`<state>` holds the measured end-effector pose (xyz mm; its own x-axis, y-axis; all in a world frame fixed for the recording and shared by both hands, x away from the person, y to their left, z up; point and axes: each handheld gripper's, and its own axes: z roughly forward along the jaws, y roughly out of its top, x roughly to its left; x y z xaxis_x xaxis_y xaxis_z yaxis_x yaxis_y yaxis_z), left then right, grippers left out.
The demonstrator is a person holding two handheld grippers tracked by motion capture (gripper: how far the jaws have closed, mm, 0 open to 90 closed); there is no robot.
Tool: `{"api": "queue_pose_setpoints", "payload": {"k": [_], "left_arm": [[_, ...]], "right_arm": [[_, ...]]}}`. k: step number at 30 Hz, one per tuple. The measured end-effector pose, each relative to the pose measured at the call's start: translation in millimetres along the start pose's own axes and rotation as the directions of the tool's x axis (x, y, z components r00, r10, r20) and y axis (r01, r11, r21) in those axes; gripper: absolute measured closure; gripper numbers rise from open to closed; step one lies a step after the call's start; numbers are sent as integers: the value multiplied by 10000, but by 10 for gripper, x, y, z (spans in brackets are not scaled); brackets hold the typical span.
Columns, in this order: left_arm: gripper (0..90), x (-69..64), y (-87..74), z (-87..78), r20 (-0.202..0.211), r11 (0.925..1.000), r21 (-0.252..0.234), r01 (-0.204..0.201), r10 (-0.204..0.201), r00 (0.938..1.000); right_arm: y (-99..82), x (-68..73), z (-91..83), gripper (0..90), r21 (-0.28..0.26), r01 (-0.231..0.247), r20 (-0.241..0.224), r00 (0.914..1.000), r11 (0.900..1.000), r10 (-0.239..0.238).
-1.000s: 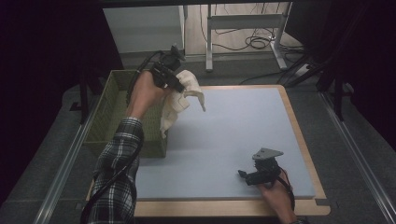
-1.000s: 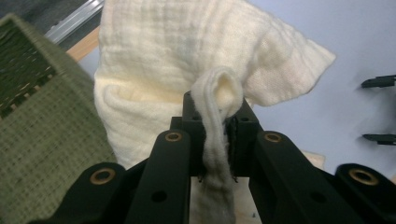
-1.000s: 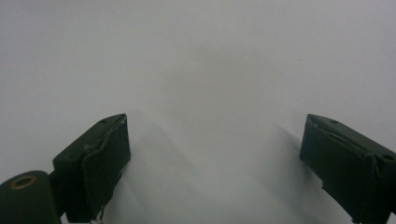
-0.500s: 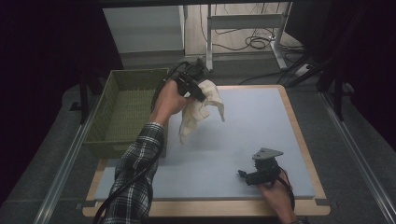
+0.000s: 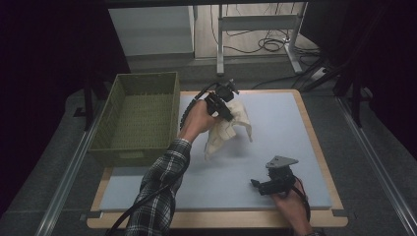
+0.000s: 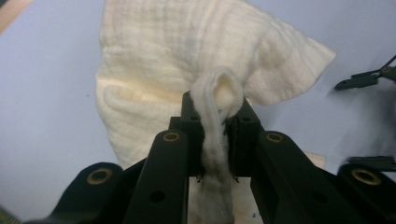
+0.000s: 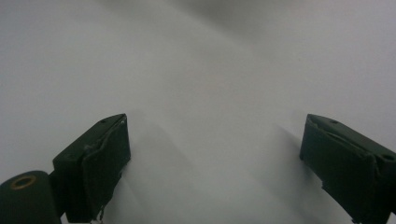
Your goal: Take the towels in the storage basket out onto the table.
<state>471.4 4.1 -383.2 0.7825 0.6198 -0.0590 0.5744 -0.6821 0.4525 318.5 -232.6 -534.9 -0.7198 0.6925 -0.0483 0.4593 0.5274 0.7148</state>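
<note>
The left gripper (image 6: 215,128) is clamping its black jaws on a bunched fold of a cream cloth (image 6: 187,60), the pinched loop of fabric bulging up between the pads. The cloth is soft, loosely woven and faintly ribbed, crumpled into rounded folds with one pointed corner sticking out toward 3 o'clock in the left gripper view. In the high view the cloth (image 5: 227,129) is hanging from the gripper just past the middle of the table, its lower end reaching down toward the pale blue mat (image 5: 275,123), which is smooth and flat inside a light wooden border. At 9 o'clock from the cloth a rectangular green woven basket (image 5: 140,147) is sitting beside the mat. At 5 o'clock the right gripper (image 5: 258,185) is resting low over the mat with its jaws standing wide apart, nothing between them.
</note>
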Motion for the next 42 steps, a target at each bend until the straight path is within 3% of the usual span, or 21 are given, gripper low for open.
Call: {"api": "queue_pose_setpoints", "payload": {"k": [11, 21, 23, 27, 29, 32, 38, 42], "left_arm": [[790, -96, -79, 427, 277, 9993, -31, -373, 374, 9989], [737, -138, -198, 771, 470, 9989, 196, -434, 425, 9980], [686, -134, -236, 858, 506, 9988, 268, -400, 386, 9980], [448, -138, -293, 982, 627, 9994, 208, -268, 254, 9977], [337, -144, -307, 993, 715, 9996, 158, -247, 235, 9972], [260, -163, -327, 965, 701, 9996, 11, -279, 278, 9972], [223, -180, -395, 833, 533, 9991, -174, -399, 408, 9977], [224, -172, -472, 730, 505, 9991, -331, -259, 275, 9983]], "right_arm": [[0, -1, 0, 87, 20, -3, -13, 10000, 10000, 3], [0, 0, -1, 87, 19, -17, -14, 10000, 10000, 17], [0, 0, -1, 87, 17, -13, -13, 10000, 10000, 13], [0, -1, -1, 87, 14, 0, -1, 10000, 10000, 0], [0, -1, 0, 87, 13, 1, -2, 10000, 10000, -1], [0, -1, 0, 87, 11, 3, -2, 10000, 10000, -3], [0, -1, 0, 87, 18, 2, -16, 10000, 10000, -2], [0, -2, -1, 87, 25, -7, -24, 10000, 10000, 7]]}}
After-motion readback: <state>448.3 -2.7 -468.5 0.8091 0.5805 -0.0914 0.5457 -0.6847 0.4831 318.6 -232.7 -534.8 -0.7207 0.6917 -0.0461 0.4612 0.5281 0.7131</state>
